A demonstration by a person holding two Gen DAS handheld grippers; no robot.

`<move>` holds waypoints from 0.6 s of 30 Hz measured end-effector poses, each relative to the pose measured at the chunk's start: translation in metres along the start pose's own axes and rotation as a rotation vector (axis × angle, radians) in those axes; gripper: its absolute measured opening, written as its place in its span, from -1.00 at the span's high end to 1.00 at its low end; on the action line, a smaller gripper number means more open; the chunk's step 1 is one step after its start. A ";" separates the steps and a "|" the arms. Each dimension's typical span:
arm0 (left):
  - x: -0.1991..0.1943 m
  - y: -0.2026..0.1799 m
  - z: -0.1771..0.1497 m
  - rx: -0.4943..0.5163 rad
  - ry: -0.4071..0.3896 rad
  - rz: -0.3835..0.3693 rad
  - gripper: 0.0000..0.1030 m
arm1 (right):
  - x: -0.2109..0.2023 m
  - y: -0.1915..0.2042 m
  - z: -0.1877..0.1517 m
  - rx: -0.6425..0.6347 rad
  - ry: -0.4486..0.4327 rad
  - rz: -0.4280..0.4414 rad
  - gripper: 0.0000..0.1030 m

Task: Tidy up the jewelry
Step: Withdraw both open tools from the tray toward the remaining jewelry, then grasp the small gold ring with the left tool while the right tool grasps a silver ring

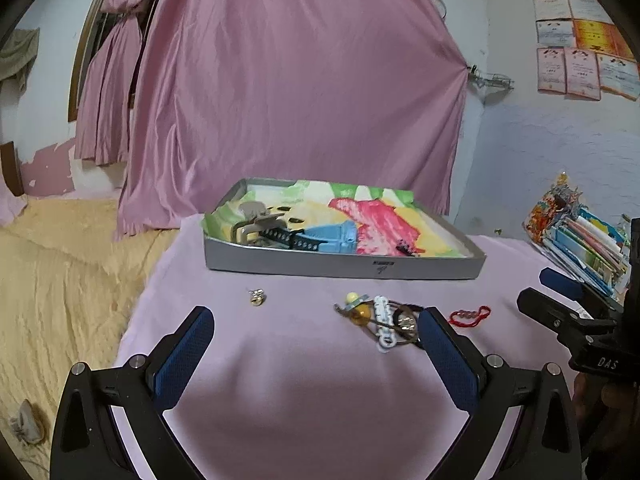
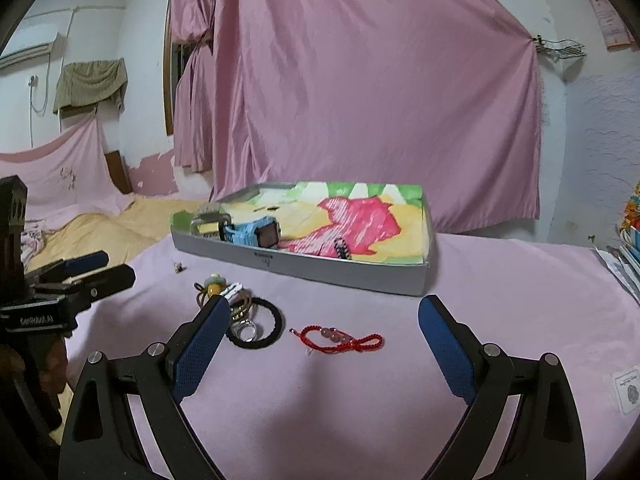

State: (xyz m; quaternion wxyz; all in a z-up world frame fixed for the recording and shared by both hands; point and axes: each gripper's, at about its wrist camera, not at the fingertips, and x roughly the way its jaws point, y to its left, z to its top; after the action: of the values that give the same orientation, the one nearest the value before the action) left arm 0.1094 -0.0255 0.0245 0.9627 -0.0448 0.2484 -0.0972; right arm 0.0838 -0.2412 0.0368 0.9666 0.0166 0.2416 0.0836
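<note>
Hovering wide open, empty: left claw [image 1: 316,344] and right claw [image 2: 324,336]. Red bracelet [image 2: 340,338] on worktop [image 2: 500,300] between right fingers. Tray [image 2: 340,276] beyond.

The scene is viewed from two low fisheye cameras, each set behind an open pair of blue-padded fingers and aimed across the pink-covered table [image 1: 280,380] toward the grey tray [image 1: 344,268] at its far edge. From the left wrist view, the left gripper [image 1: 316,324] is seen close. From the right wrist view, the right gripper [image 2: 324,312] frames the red bracelet [image 2: 340,338]. Tray, jewelry pile [image 1: 384,320] and pink curtain [image 1: 300,80] are shared.
</note>
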 end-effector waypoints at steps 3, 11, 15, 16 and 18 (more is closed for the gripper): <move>0.004 0.003 0.000 0.000 0.028 0.012 -0.99 | 0.008 0.002 0.000 0.005 0.045 0.029 -0.80; 0.019 0.015 0.006 -0.004 0.116 0.012 -0.99 | 0.032 0.009 0.005 -0.009 0.155 0.093 -0.78; 0.029 0.027 0.012 -0.016 0.154 0.016 -0.98 | 0.046 0.021 0.009 -0.055 0.212 0.127 -0.41; 0.031 0.029 0.013 -0.020 0.164 0.016 -0.98 | 0.049 0.023 0.010 -0.063 0.225 0.135 -0.37; 0.038 0.035 0.015 -0.030 0.184 0.012 -0.98 | 0.056 0.029 0.011 -0.078 0.252 0.150 -0.30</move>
State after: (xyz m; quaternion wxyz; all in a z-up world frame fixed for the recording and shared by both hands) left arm 0.1549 0.0014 0.0153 0.9355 -0.0487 0.3377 -0.0915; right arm 0.1331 -0.2033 0.0226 0.9195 -0.0133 0.3558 0.1664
